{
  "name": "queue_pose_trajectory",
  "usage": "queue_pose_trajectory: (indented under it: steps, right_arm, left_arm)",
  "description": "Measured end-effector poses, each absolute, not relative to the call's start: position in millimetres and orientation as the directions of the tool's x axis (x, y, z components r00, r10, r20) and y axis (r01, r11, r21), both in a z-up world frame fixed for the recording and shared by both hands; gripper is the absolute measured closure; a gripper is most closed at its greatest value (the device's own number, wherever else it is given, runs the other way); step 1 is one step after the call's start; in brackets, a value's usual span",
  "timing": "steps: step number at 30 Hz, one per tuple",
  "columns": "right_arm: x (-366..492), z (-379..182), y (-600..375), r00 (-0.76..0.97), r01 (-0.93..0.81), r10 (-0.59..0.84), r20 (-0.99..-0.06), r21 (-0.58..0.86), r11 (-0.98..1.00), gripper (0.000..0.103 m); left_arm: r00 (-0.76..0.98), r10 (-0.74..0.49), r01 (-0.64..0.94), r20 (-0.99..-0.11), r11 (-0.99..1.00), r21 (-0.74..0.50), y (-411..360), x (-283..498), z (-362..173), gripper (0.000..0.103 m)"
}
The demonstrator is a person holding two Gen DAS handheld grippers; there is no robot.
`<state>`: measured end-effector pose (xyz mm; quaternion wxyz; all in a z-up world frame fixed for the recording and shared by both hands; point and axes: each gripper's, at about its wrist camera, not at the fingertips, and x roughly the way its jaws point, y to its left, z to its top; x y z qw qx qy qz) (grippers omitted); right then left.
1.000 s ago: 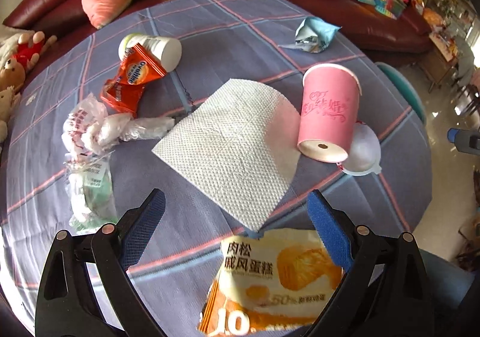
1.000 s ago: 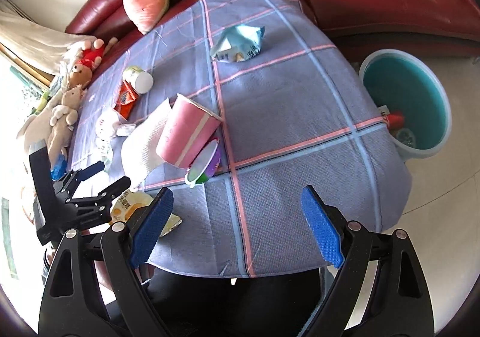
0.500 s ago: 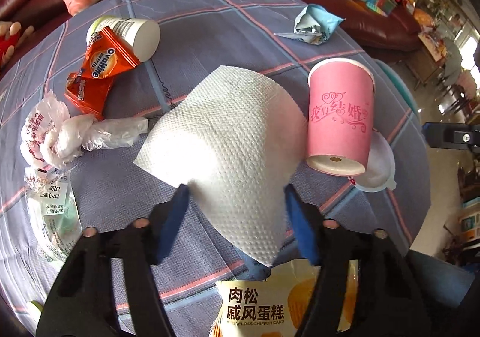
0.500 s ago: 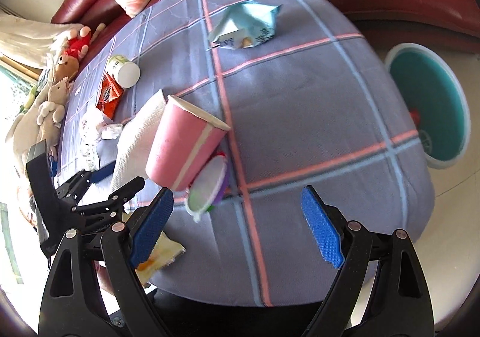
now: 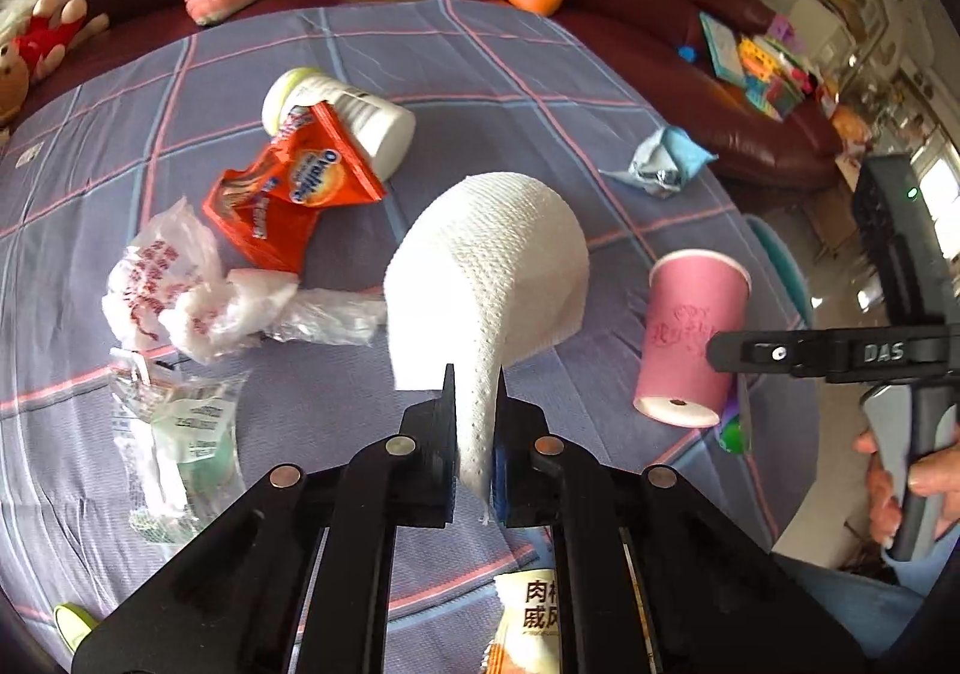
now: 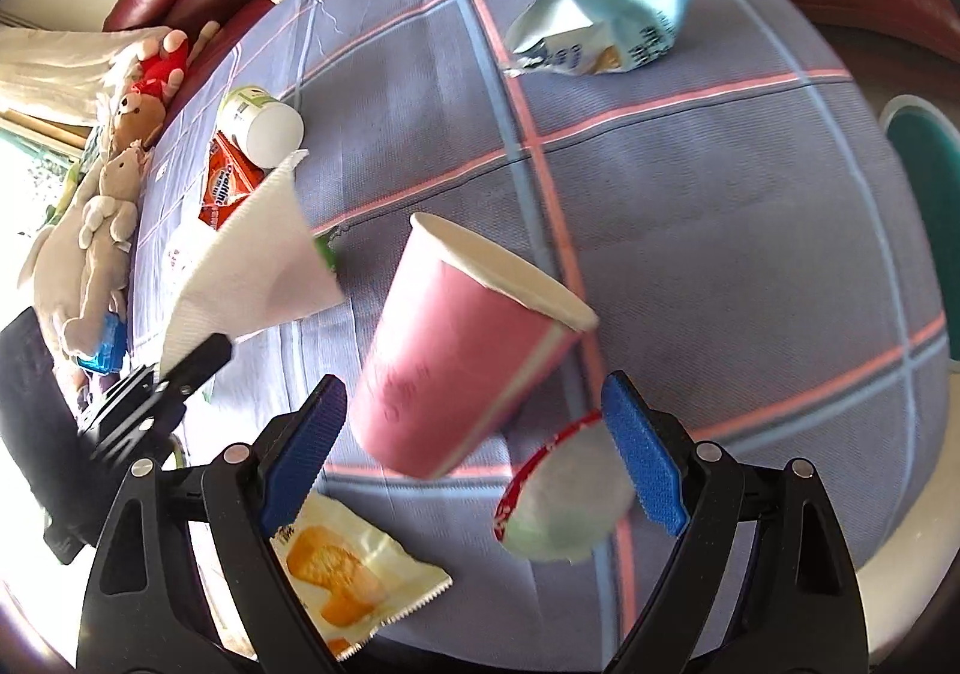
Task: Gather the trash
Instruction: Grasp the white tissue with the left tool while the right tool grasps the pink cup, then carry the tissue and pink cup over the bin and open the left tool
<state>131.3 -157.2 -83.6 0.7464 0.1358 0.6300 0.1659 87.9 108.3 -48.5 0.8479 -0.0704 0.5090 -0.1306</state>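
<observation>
**Napkin pinched, cup framed**

The white paper napkin point(image 5: 486, 278), which lay flat on the checked tablecloth point(image 5: 480, 74) a second ago, now bulges up in a hump, one edge clamped between the jaws of the left gripper point(image 5: 474, 434), which have just closed on it. Beside it on the right stands the pink paper cup point(image 6: 462, 350), upside down. The right gripper point(image 6: 474, 458), jaws wide and gripping nothing, has come in much nearer the cup, which now fills the gap between its blue pads point(image 6: 645, 458).
</observation>
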Motion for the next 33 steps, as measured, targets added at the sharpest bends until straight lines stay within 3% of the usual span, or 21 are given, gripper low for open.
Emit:
queue_pose_trajectory:
  steps: [8, 10, 12, 25, 33]
  right_arm:
    - [139.5, -99.3, -142.3, 0.146, -0.076, 0.438, -0.887, 0.431, 0.899, 0.020]
    - [139.7, -97.0, -140.0, 0.169, -0.098, 0.448, -0.878, 0.437, 0.894, 0.037]
    - [140.0, -90.2, -138.8, 0.191, -0.117, 0.462, -0.866, 0.447, 0.887, 0.039]
    - [138.2, -32.7, -180.3, 0.355, -0.150, 0.459, -0.815, 0.435, 0.888, 0.039]
    - [126.5, -9.3, -249.8, 0.453, -0.084, 0.441, -0.775, 0.456, 0.886, 0.039]
  left_arm:
    - [0.470, -0.308, 0.125, -0.827, 0.951, -0.284, 125.4, 86.9, -40.1, 0.094]
    - [0.469, -0.316, 0.124, -0.825, 0.948, -0.292, 124.0, 87.5, -39.4, 0.094]
    - [0.474, -0.322, 0.130, -0.819, 0.946, -0.297, 121.9, 86.1, -36.1, 0.094]
    - [0.526, -0.368, 0.190, -0.767, 0.930, -0.315, 87.8, 87.6, 5.9, 0.094]
    - [0.499, -0.397, 0.270, -0.770, 0.916, -0.297, 31.6, 97.6, 17.0, 0.094]
